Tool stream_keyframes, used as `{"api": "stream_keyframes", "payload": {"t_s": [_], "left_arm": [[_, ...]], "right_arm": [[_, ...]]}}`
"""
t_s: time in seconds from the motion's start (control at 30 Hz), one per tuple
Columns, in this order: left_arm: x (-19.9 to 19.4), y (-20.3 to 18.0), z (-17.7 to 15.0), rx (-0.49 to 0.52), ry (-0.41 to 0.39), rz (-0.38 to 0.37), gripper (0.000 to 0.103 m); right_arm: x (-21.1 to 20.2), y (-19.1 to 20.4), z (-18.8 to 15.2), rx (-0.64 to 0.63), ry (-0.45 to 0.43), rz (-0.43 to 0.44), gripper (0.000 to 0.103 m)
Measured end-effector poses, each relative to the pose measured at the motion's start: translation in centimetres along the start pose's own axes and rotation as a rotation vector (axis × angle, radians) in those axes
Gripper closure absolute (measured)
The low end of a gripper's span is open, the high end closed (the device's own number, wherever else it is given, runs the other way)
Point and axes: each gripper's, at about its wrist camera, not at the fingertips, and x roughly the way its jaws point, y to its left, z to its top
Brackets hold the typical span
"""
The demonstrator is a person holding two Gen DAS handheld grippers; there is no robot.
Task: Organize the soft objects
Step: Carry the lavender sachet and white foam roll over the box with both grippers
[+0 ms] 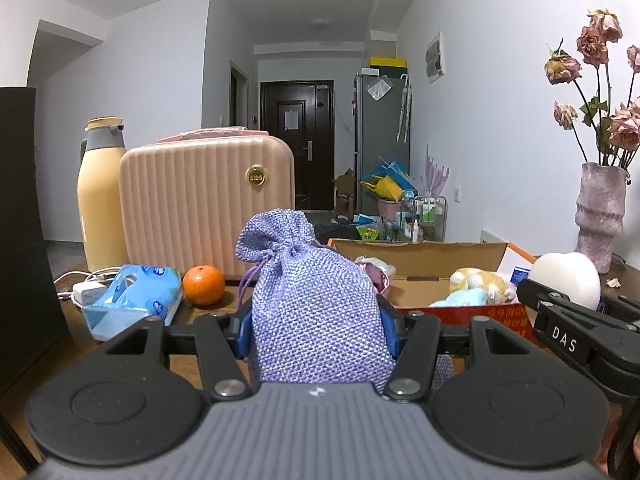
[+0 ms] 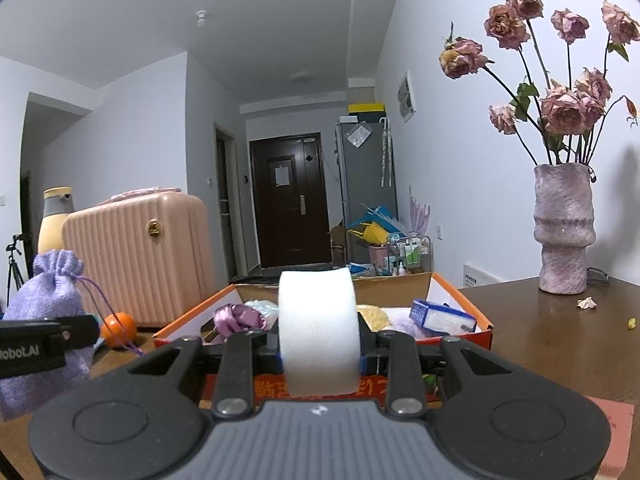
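My left gripper [image 1: 318, 330] is shut on a lilac woven drawstring pouch [image 1: 312, 304], held upright just left of an orange-edged cardboard box [image 1: 420, 250]. The pouch also shows at the left of the right wrist view [image 2: 48, 320]. My right gripper [image 2: 320, 350] is shut on a white foam sponge [image 2: 318, 328], held in front of the box [image 2: 460, 296]. The sponge appears at the right of the left wrist view [image 1: 568, 276]. The box holds a yellow plush toy [image 1: 480, 280], a purple satin item [image 2: 236, 318] and a small blue carton [image 2: 442, 316].
A pink ribbed case [image 1: 208, 204], a yellow thermos [image 1: 102, 200], a blue tissue pack [image 1: 136, 294], an orange [image 1: 203, 285] and a white charger [image 1: 86, 292] stand on the wooden table's left. A pink vase [image 2: 564, 228] of dried roses stands at the right.
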Motion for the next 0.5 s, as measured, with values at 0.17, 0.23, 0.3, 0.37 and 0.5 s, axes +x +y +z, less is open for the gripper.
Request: {"api": "stream_keyframes", "payload": {"t_s": [0.17, 0.23, 0.3, 0.37, 0.5], "left_arm": [[0.9, -0.4, 0.4, -0.002, -0.009, 0.0, 0.045], [1.2, -0.6, 0.6, -0.006, -0.014, 0.0, 0.045], [1.6, -0.7, 0.8, -0.01, -0.016, -0.002, 0.045], [2.1, -1.0, 0.8, -0.009, -0.015, -0.005, 0.045], [2.9, -1.4, 1.0, -0.004, -0.02, -0.011, 0.045]], "right_arm": [[1.2, -0.8, 0.4, 0.021, -0.005, -0.015, 0.074], [1.5, -1.0, 0.5, 0.031, -0.003, -0.018, 0.074], [1.9, -1.3, 0.7, 0.049, 0.0, -0.014, 0.074], [2.2, -1.4, 0.8, 0.056, -0.003, -0.014, 0.074], [2.9, -1.7, 1.1, 0.062, -0.005, -0.014, 0.074]]}}
